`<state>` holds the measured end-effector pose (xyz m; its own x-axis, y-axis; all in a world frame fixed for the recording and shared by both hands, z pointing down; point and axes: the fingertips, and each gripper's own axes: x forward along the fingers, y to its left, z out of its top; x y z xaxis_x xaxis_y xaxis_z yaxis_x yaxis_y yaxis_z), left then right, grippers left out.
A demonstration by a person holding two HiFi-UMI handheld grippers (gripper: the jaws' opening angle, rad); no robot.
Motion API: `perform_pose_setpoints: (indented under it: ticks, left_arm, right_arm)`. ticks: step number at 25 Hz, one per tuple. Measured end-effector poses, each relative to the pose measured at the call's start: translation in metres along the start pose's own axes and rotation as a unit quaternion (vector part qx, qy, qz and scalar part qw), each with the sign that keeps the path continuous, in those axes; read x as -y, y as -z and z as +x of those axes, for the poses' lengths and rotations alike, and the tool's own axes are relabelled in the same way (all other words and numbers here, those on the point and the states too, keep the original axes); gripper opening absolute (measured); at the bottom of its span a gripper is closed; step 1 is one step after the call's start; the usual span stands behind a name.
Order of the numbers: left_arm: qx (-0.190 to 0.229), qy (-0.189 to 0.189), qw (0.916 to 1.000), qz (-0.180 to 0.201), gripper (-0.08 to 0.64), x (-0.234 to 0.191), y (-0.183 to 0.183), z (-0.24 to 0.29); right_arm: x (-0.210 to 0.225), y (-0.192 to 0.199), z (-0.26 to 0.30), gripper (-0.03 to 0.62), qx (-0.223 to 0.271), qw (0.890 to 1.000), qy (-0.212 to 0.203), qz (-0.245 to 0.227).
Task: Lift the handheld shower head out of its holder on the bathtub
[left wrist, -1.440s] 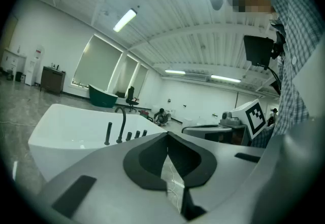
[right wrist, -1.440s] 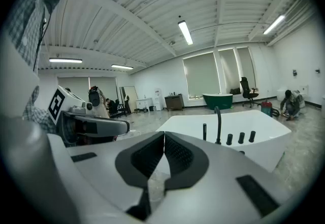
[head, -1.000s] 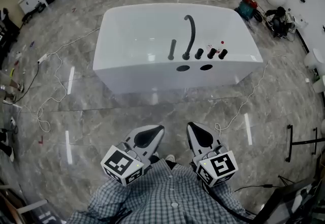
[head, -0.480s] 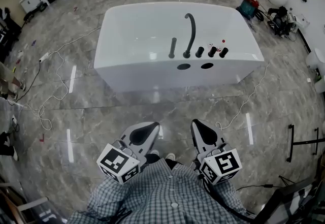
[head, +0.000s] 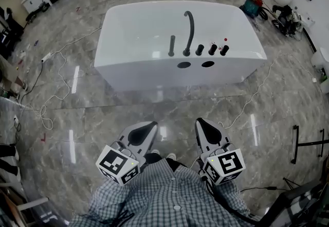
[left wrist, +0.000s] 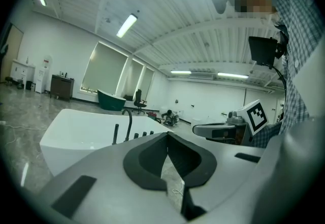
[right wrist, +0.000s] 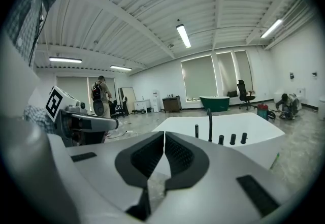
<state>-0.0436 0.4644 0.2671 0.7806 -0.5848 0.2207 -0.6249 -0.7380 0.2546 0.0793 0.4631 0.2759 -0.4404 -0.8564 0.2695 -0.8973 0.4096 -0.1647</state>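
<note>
The white bathtub [head: 154,71] stands on the marble floor ahead of me. On its near rim the handheld shower head [head: 171,46] stands upright as a short black rod in its holder, left of the curved black faucet [head: 190,33] and three black knobs [head: 212,49]. The rod also shows in the left gripper view as the shower head [left wrist: 116,134] and in the right gripper view as the shower head [right wrist: 196,130]. My left gripper [head: 153,125] and right gripper [head: 199,122] are held close to my body, far short of the tub. Both are shut and hold nothing.
Cables [head: 51,92] snake over the floor left of the tub, and a white cord [head: 247,102] runs to its right. A black stand [head: 303,143] is at the right. A person crouches [head: 282,17] at the far right, and another stands [right wrist: 101,96] in the background.
The two grippers have drifted slightly apart, the left one leftward and the right one rightward. Both stay shut and empty, and the tub fittings are unchanged.
</note>
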Motion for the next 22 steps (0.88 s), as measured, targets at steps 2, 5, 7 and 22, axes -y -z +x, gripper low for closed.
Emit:
perform_pose_setpoints:
  ticks: [2, 5, 7, 22]
  left_arm:
    - [0.002, -0.002, 1.0000, 0.000, 0.006, 0.009, 0.004, 0.006]
    - [0.008, -0.002, 1.0000, 0.000, 0.006, 0.022, 0.004, 0.011]
    - [0.011, -0.002, 0.9999, 0.001, 0.006, 0.028, 0.003, 0.015]
    - [0.004, -0.016, 0.9999, -0.002, 0.006, -0.009, 0.001, 0.038]
  right_arm:
    - [0.007, 0.004, -0.007, 0.018, 0.002, 1.000, -0.001, 0.008]
    - [0.013, 0.006, -0.019, 0.018, -0.001, 1.000, -0.004, 0.003]
    - [0.018, 0.006, -0.023, 0.020, -0.006, 1.000, -0.005, -0.006]
    - [0.046, 0.012, 0.016, 0.018, -0.020, 1.000, -0.005, 0.006]
